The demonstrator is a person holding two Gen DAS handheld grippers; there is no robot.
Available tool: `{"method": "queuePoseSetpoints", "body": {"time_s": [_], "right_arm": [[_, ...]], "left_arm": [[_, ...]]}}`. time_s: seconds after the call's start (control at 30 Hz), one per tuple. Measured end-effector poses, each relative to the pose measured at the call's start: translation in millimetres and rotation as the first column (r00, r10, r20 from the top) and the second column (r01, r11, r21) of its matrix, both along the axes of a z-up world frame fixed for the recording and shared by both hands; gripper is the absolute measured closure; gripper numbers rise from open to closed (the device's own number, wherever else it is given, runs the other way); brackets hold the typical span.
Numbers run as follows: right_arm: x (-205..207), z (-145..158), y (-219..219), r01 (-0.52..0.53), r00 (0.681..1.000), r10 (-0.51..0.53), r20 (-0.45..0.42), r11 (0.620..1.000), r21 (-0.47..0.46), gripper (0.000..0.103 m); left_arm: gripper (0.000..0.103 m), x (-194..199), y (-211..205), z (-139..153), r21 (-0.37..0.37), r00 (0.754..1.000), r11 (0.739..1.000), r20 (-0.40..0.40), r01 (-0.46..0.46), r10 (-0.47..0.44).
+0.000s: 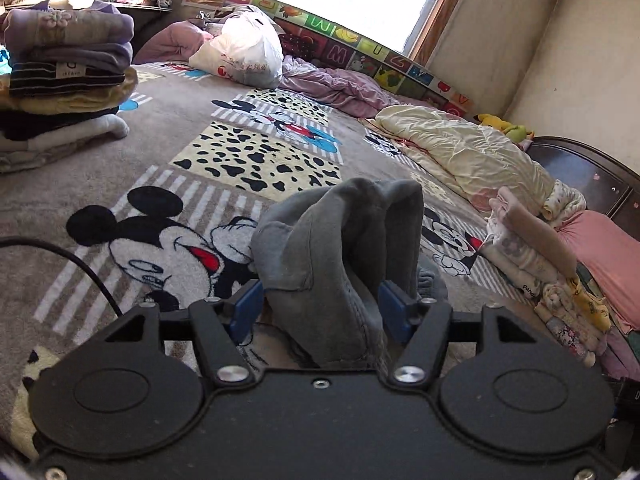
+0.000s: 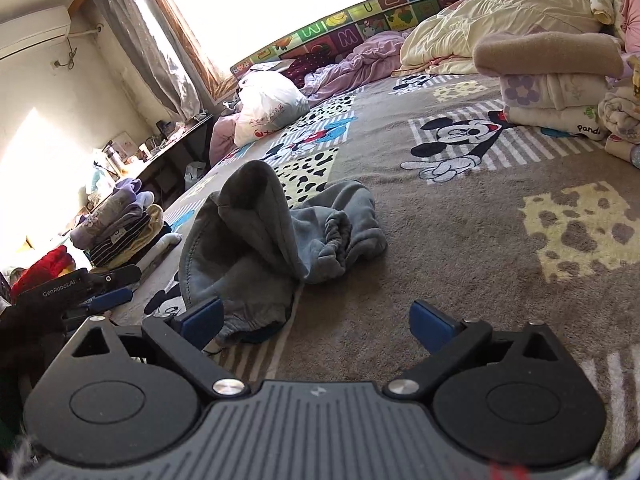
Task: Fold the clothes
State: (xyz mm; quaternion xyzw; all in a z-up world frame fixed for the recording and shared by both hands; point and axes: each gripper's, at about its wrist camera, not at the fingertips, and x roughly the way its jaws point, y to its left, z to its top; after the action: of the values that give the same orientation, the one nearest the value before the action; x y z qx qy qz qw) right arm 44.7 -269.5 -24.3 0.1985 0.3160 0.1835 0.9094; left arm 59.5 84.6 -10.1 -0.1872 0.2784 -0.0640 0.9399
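A grey fleece garment [image 1: 320,248] lies bunched on the cartoon-mouse blanket [image 1: 180,152], one fold standing up in a peak. My left gripper [image 1: 320,312] has its blue pads pressed against both sides of the bunch, and the cloth fills the gap between them. In the right wrist view the same garment [image 2: 272,240] sits just ahead and to the left, its elastic waistband crumpled on the right. My right gripper [image 2: 318,322] is open above bare blanket, its left pad beside the garment's near hem. The left gripper [image 2: 120,286] shows at the left edge.
One stack of folded clothes [image 1: 64,60] stands on the left of the bed and another [image 1: 540,264] on the right. A white plastic bag [image 1: 244,52], a purple quilt and a cream quilt [image 1: 460,148] lie at the back. A black cable [image 1: 80,264] crosses the blanket.
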Motion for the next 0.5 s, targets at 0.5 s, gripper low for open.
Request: {"method": "queuePoseSetpoints", "body": {"time_s": [0.5], "right_arm": [[28.1, -19.1, 141.6, -0.312, 0.931, 0.360, 0.060, 0.872, -0.378, 0.034]], "left_arm": [[0.038, -4.2, 8.9, -60.1, -0.152, 0.997, 0.986, 0.009, -0.069, 0.071]]}}
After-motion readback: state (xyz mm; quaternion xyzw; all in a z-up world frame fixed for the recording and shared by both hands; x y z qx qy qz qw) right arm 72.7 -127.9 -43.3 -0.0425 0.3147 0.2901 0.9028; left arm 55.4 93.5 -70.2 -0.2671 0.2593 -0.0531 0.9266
